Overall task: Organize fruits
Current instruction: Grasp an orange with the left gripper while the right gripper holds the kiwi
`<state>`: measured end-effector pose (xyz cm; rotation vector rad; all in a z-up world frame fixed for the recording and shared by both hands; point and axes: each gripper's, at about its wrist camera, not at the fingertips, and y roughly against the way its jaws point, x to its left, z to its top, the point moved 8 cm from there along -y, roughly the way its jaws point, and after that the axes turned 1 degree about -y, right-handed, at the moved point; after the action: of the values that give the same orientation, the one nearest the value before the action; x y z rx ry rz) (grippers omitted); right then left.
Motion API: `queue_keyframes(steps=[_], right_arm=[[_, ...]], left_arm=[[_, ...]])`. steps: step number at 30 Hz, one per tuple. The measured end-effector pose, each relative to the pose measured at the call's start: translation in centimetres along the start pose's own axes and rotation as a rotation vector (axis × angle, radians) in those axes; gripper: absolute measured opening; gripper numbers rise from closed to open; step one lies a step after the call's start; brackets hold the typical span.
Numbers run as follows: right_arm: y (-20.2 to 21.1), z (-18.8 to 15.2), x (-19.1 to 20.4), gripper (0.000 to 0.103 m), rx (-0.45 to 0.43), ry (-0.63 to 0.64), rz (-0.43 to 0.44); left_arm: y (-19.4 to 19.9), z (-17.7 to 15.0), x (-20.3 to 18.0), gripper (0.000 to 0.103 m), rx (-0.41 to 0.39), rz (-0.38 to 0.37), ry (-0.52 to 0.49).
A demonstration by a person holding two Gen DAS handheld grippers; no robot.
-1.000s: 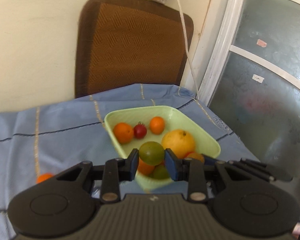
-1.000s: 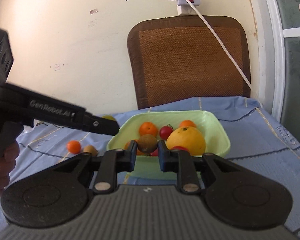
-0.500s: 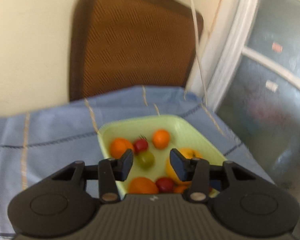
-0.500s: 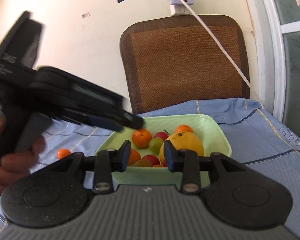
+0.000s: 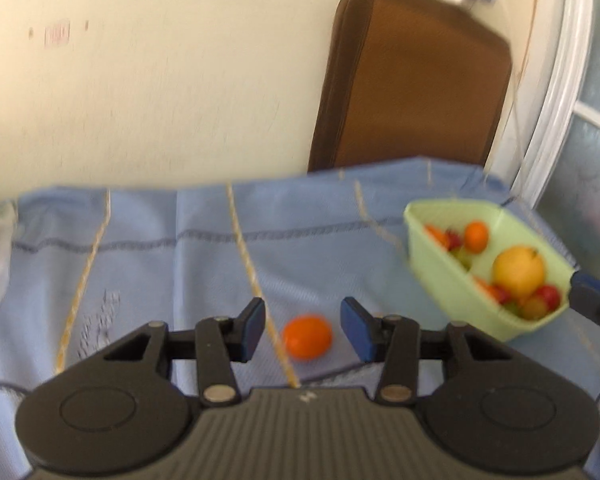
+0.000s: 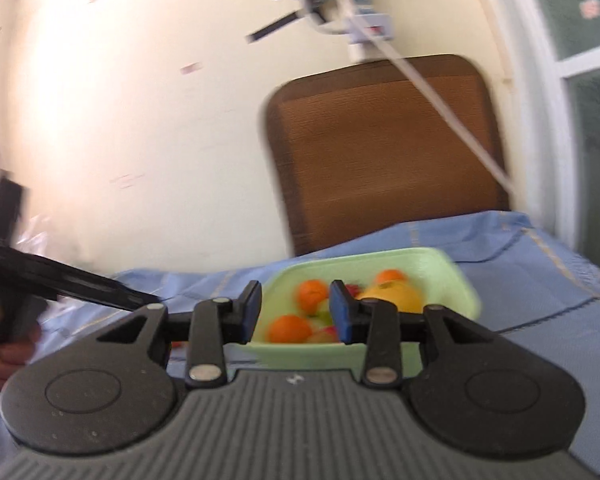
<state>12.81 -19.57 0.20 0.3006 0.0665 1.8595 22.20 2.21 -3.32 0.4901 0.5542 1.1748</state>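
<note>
Your left gripper has just been opening, empty, an orange fruit on the blue cloth beyond. Your right gripper, parted and seemingly empty, faces the green bowl; chair back behind.

Your left gripper tilts downward, jaws just opened wider, gripping nothing. Right gripper near level, jaws parted, empty.

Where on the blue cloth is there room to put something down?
The wide stretch of blue tablecloth between the wall and the left gripper is bare. It is crowded at the green bowl heaped with fruit, and a small orange fruit lies before the open fingers.
</note>
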Motion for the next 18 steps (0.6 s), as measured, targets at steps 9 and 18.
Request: queue_keyframes(steps=[9, 18], right_arm=[[-5.2, -2.2, 7.7, 0.04, 0.201, 0.319, 0.104], [-10.3, -4.3, 9.4, 0.039, 0.316, 0.485, 0.072]], left_arm=[[-2.6, -1.6, -0.5, 0.032, 0.03, 0.007, -0.061], [1.3, -3.5, 1.8, 0.032, 0.003, -0.008, -0.009]])
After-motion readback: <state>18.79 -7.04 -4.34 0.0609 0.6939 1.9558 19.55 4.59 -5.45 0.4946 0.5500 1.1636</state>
